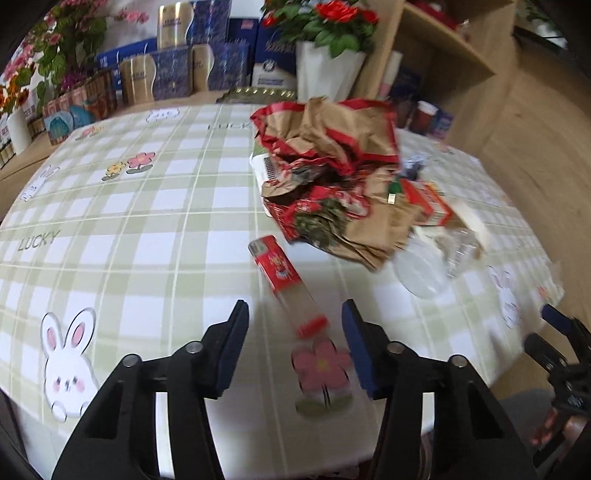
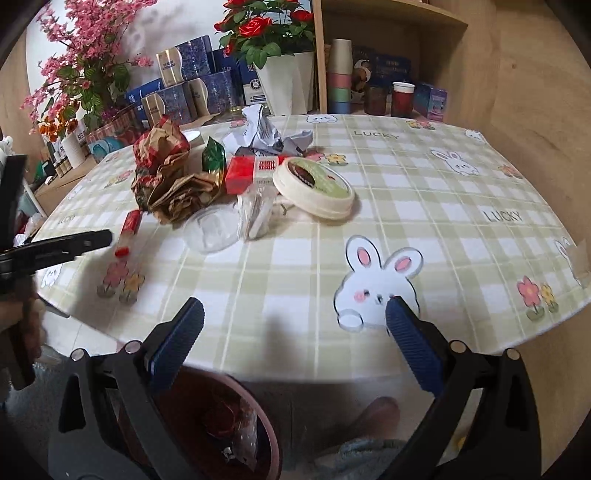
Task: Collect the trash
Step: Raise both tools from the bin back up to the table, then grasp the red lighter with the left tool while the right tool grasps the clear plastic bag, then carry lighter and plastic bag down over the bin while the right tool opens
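A pile of trash lies on the checked tablecloth: crumpled brown and red paper bag point(image 1: 332, 162) point(image 2: 166, 177), a red and clear wrapper point(image 1: 284, 280) point(image 2: 127, 232), clear plastic cups point(image 1: 424, 266) point(image 2: 218, 229), a red carton point(image 2: 240, 173), a round paper lid point(image 2: 314, 186) and crumpled white paper point(image 2: 266, 136). My left gripper point(image 1: 295, 314) is open, its fingers either side of the wrapper's near end, just above the table. My right gripper point(image 2: 295, 314) is open and empty at the table's near edge. The left gripper shows in the right wrist view point(image 2: 74, 240).
A dark red bin point(image 2: 229, 417) with some trash in it stands on the floor below the table's near edge. Flower pots point(image 2: 284, 81), blue boxes point(image 1: 177, 70) and a wooden shelf point(image 2: 388, 22) with cups line the back. The tablecloth point(image 2: 443, 240) spans the table.
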Motion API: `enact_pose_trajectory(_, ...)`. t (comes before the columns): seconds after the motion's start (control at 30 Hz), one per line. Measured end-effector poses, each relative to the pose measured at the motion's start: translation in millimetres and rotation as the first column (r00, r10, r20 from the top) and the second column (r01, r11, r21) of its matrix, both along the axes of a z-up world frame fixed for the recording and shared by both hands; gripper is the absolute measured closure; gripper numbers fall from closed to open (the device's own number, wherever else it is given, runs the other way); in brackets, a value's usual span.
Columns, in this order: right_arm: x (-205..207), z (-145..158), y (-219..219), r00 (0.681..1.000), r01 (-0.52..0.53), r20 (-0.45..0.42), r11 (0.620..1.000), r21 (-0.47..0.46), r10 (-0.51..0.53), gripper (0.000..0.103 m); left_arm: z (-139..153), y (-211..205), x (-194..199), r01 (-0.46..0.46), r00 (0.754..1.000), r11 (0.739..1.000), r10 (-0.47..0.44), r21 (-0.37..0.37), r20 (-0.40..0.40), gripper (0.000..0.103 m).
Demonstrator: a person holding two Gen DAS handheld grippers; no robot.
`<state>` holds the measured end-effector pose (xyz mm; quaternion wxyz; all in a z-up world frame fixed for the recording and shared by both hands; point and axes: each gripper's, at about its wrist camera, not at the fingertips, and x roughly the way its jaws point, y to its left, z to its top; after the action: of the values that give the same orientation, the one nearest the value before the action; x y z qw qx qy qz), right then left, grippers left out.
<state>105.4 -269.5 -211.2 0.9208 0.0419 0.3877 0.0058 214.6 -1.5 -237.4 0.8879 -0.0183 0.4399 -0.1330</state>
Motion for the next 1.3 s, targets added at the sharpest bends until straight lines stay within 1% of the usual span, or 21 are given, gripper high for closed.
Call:
enact_pose_trajectory(0.03, 4, 0, 1, 1.0, -0.004, 0.0, 1.0, 0.0, 0.004, 0.007, -3, -2, 8, -0.013, 1.0, 1.0, 0.013, 0.013, -0.007, 0.054)
enact_pose_trajectory(0.07, 9, 0, 1, 1.0, -0.013, 0.001, 1.0, 0.005, 0.013, 0.009, -5, -3, 14, -0.022, 1.0, 1.0, 0.023, 0.02, -0.013, 0.055)
enact_pose_trajectory(0.1, 14, -1, 2, 1.0, -0.022, 0.0, 1.0, 0.008, 0.022, 0.015, -8, -3, 19, -0.033, 0.999, 0.999, 0.033, 0.03, -0.02, 0.056)
enact_pose_trajectory(0.17, 24, -3, 5, 0.999, -0.038, -0.011, 0.999, 0.016, 0.038, 0.022, -14, -4, 29, -0.054, 0.998, 0.998, 0.056, 0.044, -0.037, 0.057)
enact_pose_trajectory(0.2, 29, -4, 5, 0.999, -0.045, -0.017, 0.999, 0.024, 0.045, 0.025, -13, -5, 30, -0.059, 0.998, 0.997, 0.06, 0.049, -0.025, 0.057)
enact_pose_trajectory(0.33, 44, -5, 8, 0.998, -0.056, -0.024, 0.997, 0.052, 0.058, 0.03, -15, -13, 32, -0.047, 0.999, 0.995, 0.047, 0.085, 0.006, 0.057)
enact_pose_trajectory(0.37, 46, -5, 9, 0.998, -0.059, -0.021, 0.997, 0.058, 0.06, 0.031, -16, -16, 31, -0.044, 0.999, 0.994, 0.042, 0.105, 0.018, 0.06)
enact_pose_trajectory(0.4, 49, -4, 9, 0.998, -0.061, -0.019, 0.996, 0.062, 0.062, 0.032, -17, -18, 30, -0.043, 0.999, 0.991, 0.04, 0.124, 0.031, 0.069)
enact_pose_trajectory(0.43, 51, -4, 10, 0.998, -0.063, -0.015, 0.996, 0.066, 0.064, 0.033, -18, -19, 29, -0.045, 0.998, 0.989, 0.039, 0.138, 0.043, 0.073)
enact_pose_trajectory(0.5, 55, -5, 11, 0.998, -0.067, -0.013, 0.995, 0.077, 0.068, 0.037, -17, -14, 28, -0.054, 0.998, 0.992, 0.049, 0.111, 0.042, 0.079)
enact_pose_trajectory(0.53, 58, -6, 12, 0.997, -0.068, -0.015, 0.994, 0.084, 0.07, 0.039, -16, -12, 28, -0.062, 0.998, 0.993, 0.058, 0.101, 0.039, 0.079)
enact_pose_trajectory(0.6, 62, -7, 12, 0.997, -0.068, -0.019, 0.993, 0.101, 0.07, 0.048, -14, -5, 24, -0.08, 0.996, 0.994, 0.076, 0.072, 0.045, 0.08)
enact_pose_trajectory(0.7, 73, -10, 10, 0.998, -0.053, -0.037, 0.988, 0.144, 0.059, 0.053, -9, 0, 17, -0.07, 0.996, 0.997, 0.067, 0.043, 0.053, 0.08)
enact_pose_trajectory(0.8, 87, -13, 9, 0.998, -0.03, -0.045, 0.979, 0.201, 0.04, 0.054, -4, 3, 10, -0.058, 0.997, 0.998, 0.057, 0.02, 0.057, 0.08)
enact_pose_trajectory(0.97, 110, -18, 8, 0.998, 0.012, -0.065, 0.973, 0.232, 0.003, 0.055, 1, 8, 1, -0.049, 0.998, 0.998, 0.05, -0.03, 0.041, 0.081)
enact_pose_trajectory(1.03, 117, -22, 7, 0.997, 0.031, -0.083, 0.97, 0.24, -0.012, 0.058, 5, 9, -5, -0.041, 0.998, 0.998, 0.042, -0.041, 0.044, 0.081)
enact_pose_trajectory(1.1, 123, -24, 6, 0.995, 0.038, -0.094, 0.966, 0.256, -0.014, 0.075, 7, 9, -10, -0.032, 0.998, 0.998, 0.034, -0.048, 0.047, 0.081)
enact_pose_trajectory(1.13, 123, -24, 6, 0.996, 0.033, -0.094, 0.962, 0.269, -0.008, 0.075, 9, 9, -13, -0.028, 0.998, 0.998, 0.03, -0.052, 0.048, 0.081)
enact_pose_trajectory(1.23, 116, -18, 7, 0.997, 0.019, -0.077, 0.959, 0.283, 0.003, 0.083, 16, 11, -22, -0.018, 0.998, 0.998, 0.021, -0.067, 0.054, 0.081)
enact_pose_trajectory(1.3, 109, -15, 10, 0.997, -0.007, -0.067, 0.957, 0.291, 0.027, 0.084, 20, 11, -26, -0.013, 0.998, 0.997, 0.017, -0.076, 0.057, 0.081)
